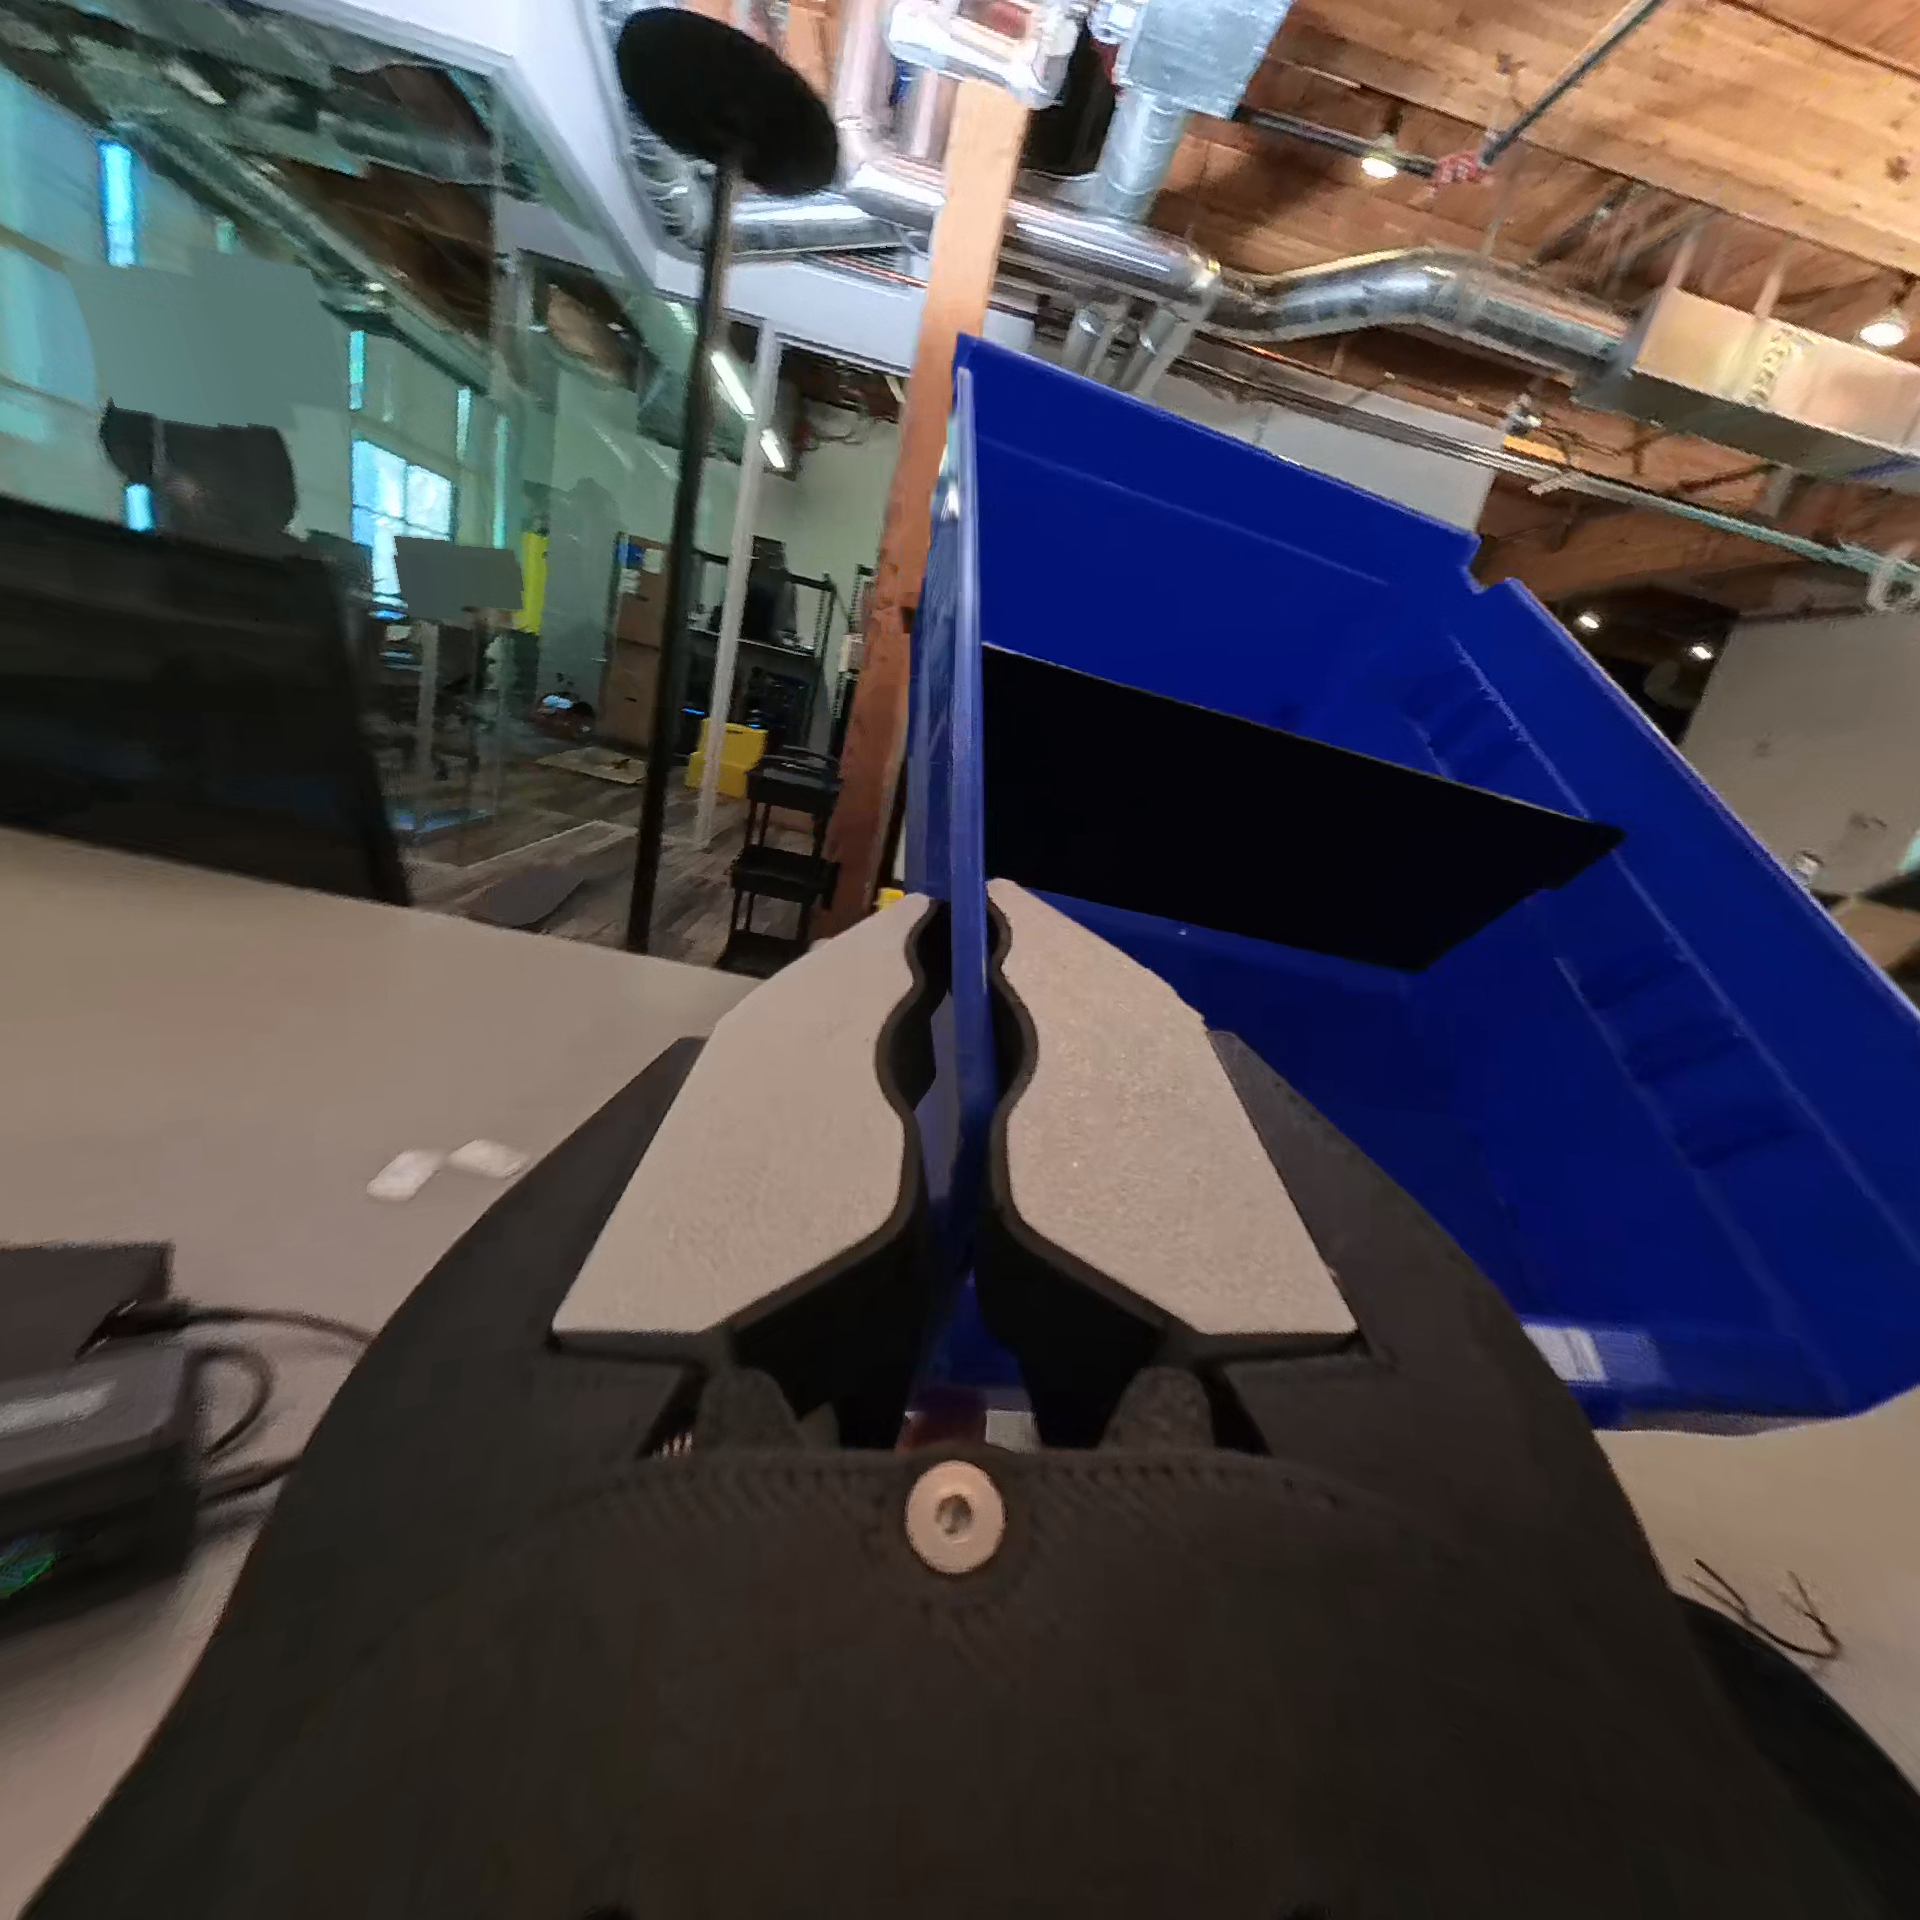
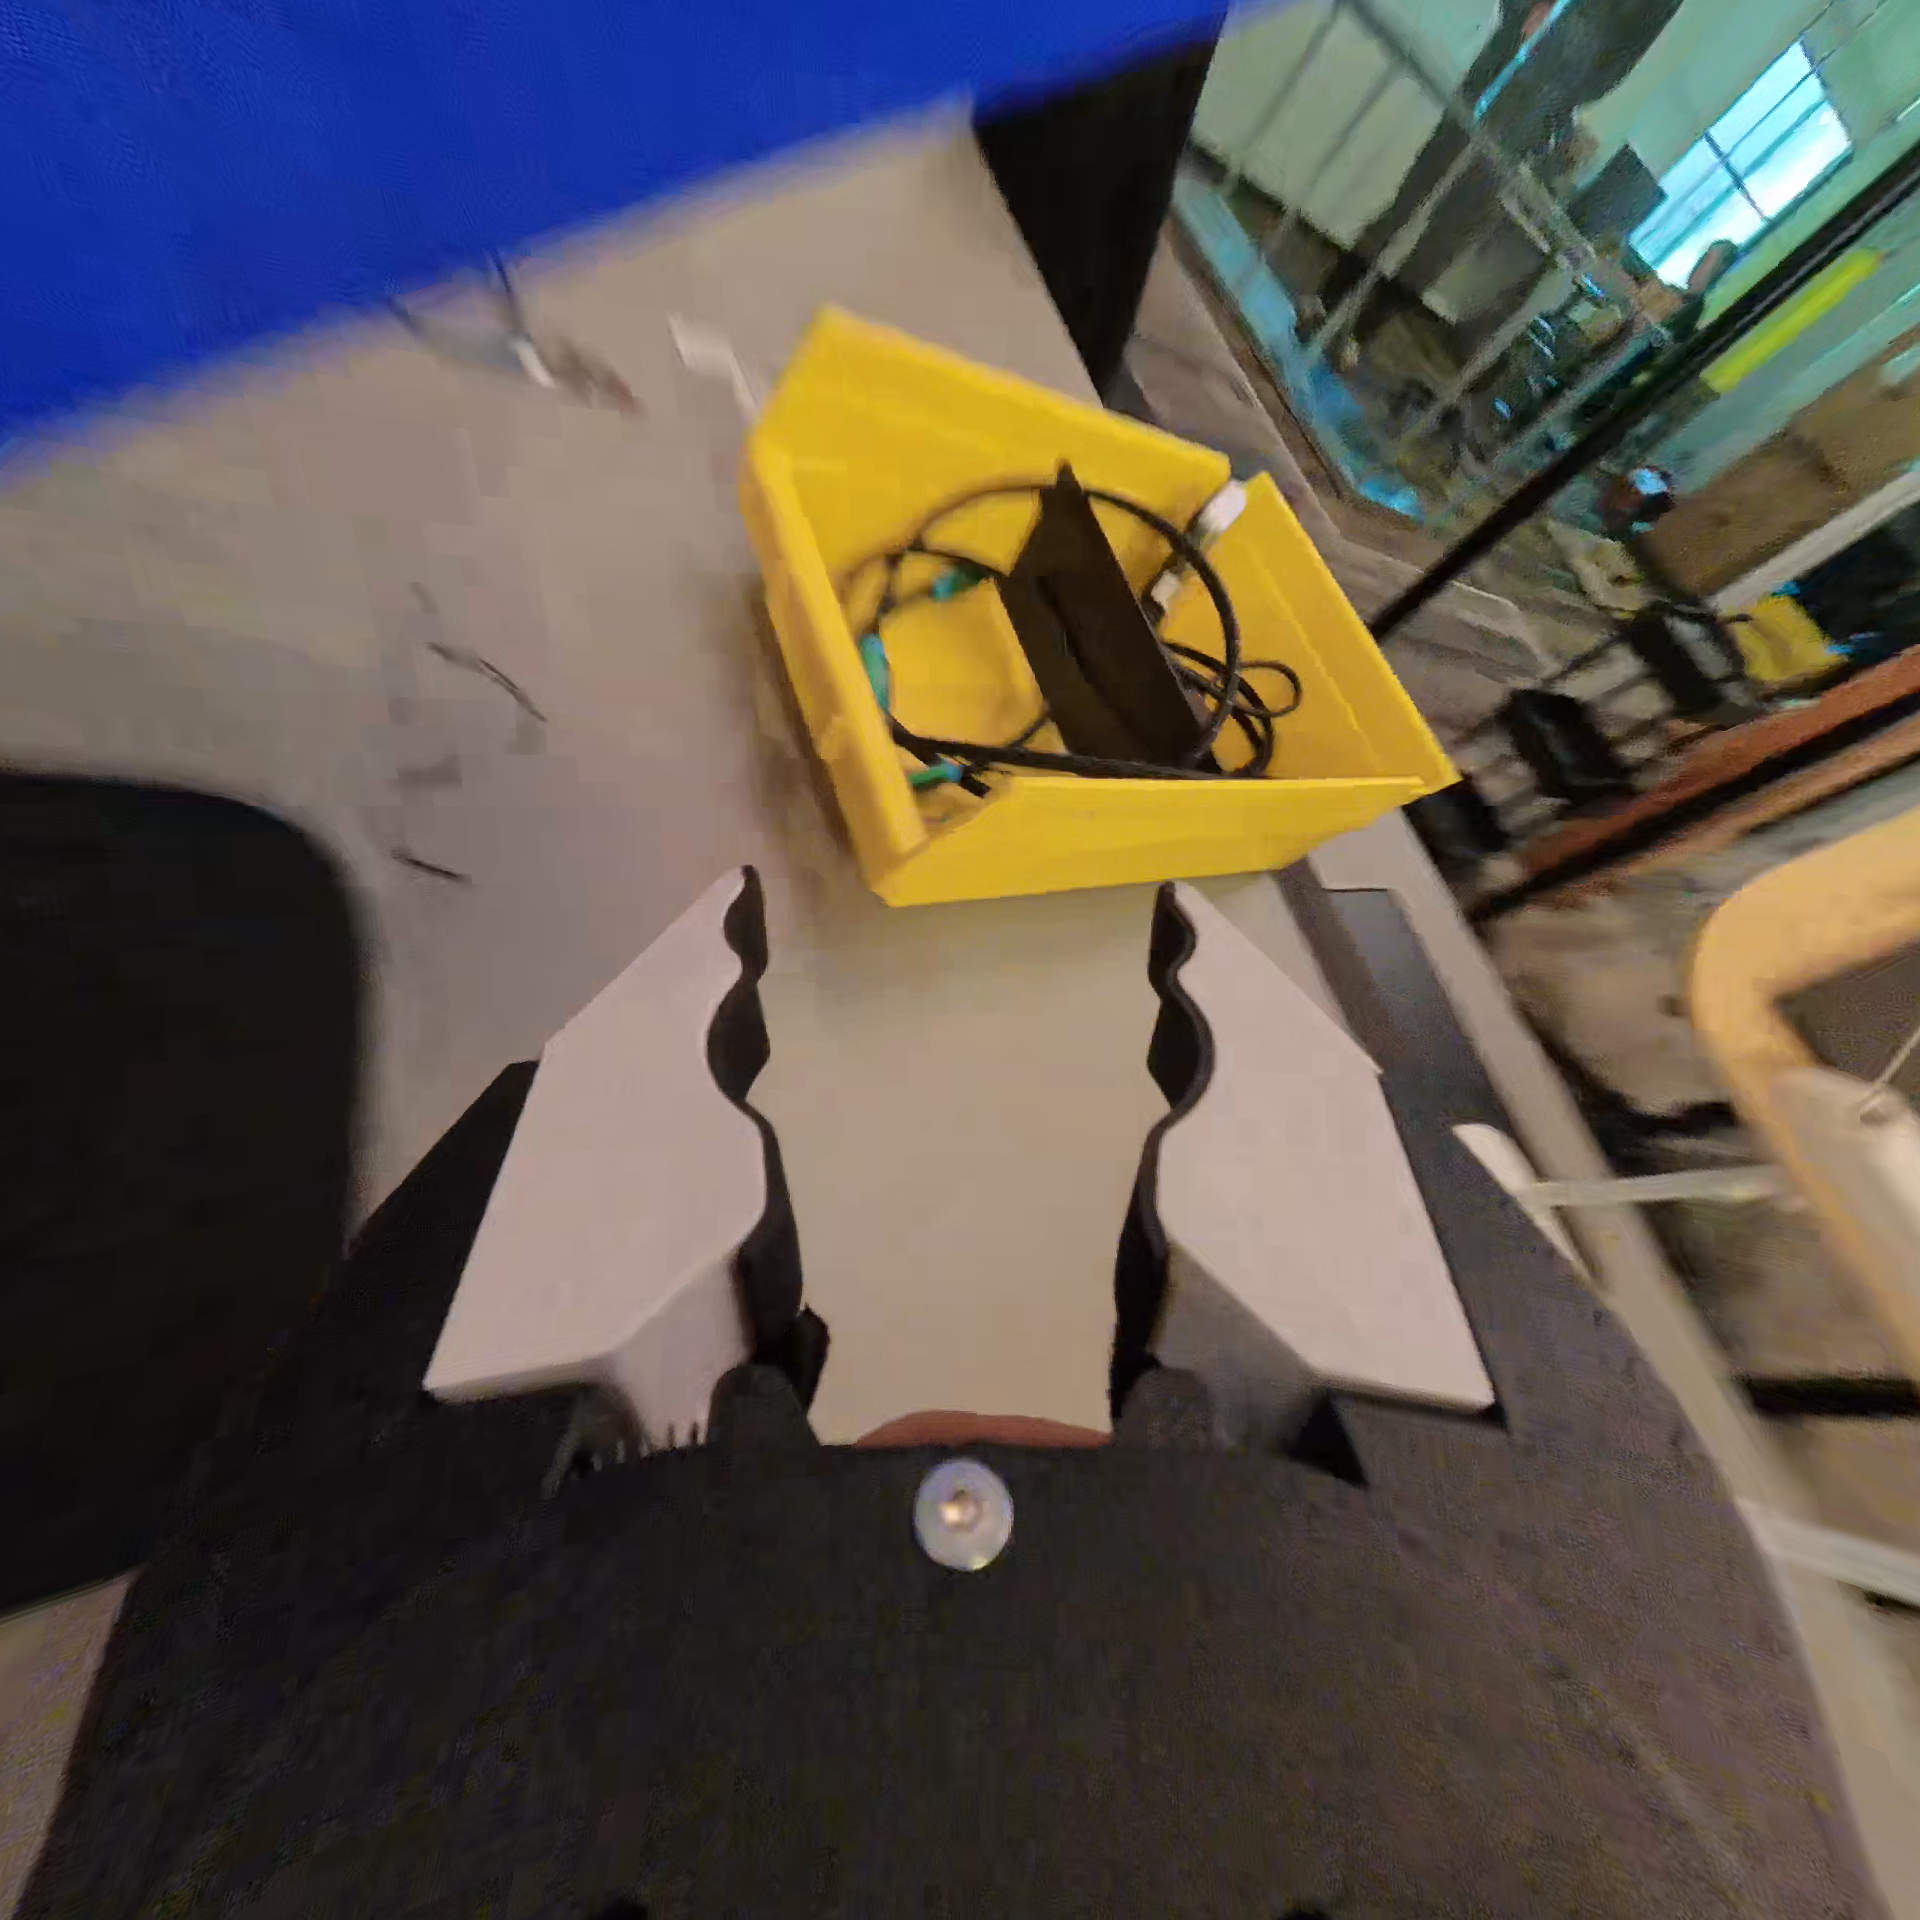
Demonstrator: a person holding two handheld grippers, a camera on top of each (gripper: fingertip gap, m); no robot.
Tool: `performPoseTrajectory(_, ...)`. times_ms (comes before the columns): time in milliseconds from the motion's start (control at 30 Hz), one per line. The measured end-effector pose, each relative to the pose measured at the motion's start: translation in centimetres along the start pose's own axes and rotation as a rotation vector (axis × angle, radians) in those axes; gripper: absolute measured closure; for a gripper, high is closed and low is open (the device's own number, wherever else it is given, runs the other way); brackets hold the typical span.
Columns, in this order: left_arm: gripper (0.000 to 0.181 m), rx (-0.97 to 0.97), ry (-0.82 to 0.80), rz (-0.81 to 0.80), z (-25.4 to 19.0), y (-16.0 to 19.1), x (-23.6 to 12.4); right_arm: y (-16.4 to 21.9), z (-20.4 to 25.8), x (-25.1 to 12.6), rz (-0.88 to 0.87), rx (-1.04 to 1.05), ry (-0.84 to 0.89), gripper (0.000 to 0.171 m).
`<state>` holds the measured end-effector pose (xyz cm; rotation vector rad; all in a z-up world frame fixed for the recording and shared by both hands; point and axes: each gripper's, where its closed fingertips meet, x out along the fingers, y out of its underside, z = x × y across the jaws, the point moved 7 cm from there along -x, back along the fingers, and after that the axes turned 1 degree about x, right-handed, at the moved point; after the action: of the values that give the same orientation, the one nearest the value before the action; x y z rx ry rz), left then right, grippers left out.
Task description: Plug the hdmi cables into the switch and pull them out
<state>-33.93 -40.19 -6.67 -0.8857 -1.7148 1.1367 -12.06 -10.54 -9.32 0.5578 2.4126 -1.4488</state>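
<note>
Blue plastic fills our left wrist view: the left gripper (image 1: 966, 925) has its jaws clamped on the thin side wall of a blue bin (image 1: 1351, 935), which is tilted up off the grey bench (image 1: 260, 1039). We see a black divider (image 1: 1247, 810) slotted across the inside of that bin. At lower left on the bench sit a dark box-like device (image 1: 83, 1455) with black cables (image 1: 249, 1382) running to it; we cannot tell if it is the switch. Two small white pieces (image 1: 447, 1169) lie on the bench near it. Our right gripper (image 2: 956, 894) hovers over bare bench with jaws spread wide, holding nothing. Just beyond its tips sits a yellow bin (image 2: 1091, 831) near the bench edge, holding coiled black hdmi cables (image 2: 1226, 623) with green-tipped ends and a black divider standing upright in the middle. Right view is motion-blurred; a blue surface covers its upper left.
</note>
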Motion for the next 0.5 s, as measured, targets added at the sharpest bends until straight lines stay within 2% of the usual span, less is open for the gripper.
performPoseTrajectory(67,0.178,0.016,0.069,0.016,-3.4,-0.1,2.0,-0.3,0.7,-4.9,-0.153,0.181,-0.11,0.086)
performPoseTrajectory(133,0.178,-0.005,0.145,0.054,-7.6,0.6,4.7,-0.8,0.8,-10.1,-0.386,0.346,-0.148,0.077)
performPoseTrajectory(233,0.178,-0.045,0.281,0.136,-14.4,2.9,8.7,0.2,-1.1,-17.2,-0.691,0.606,-0.041,0.077)
performPoseTrajectory(300,0.178,-0.042,0.375,0.193,-19.0,5.0,11.1,2.2,-2.1,-20.1,-0.708,0.683,0.1,0.066)
performPoseTrajectory(400,0.178,-0.05,0.502,0.295,-25.9,8.7,14.2,5.1,-2.5,-23.8,-0.746,0.701,0.221,0.065)
performPoseTrajectory(433,0.178,-0.065,0.54,0.335,-28.1,10.1,15.1,6.2,-2.8,-24.9,-0.755,0.733,0.276,0.056)
performPoseTrajectory(500,0.178,-0.093,0.589,0.393,-32.1,12.7,16.8,8.9,-3.7,-26.7,-0.688,0.74,0.405,0.052)
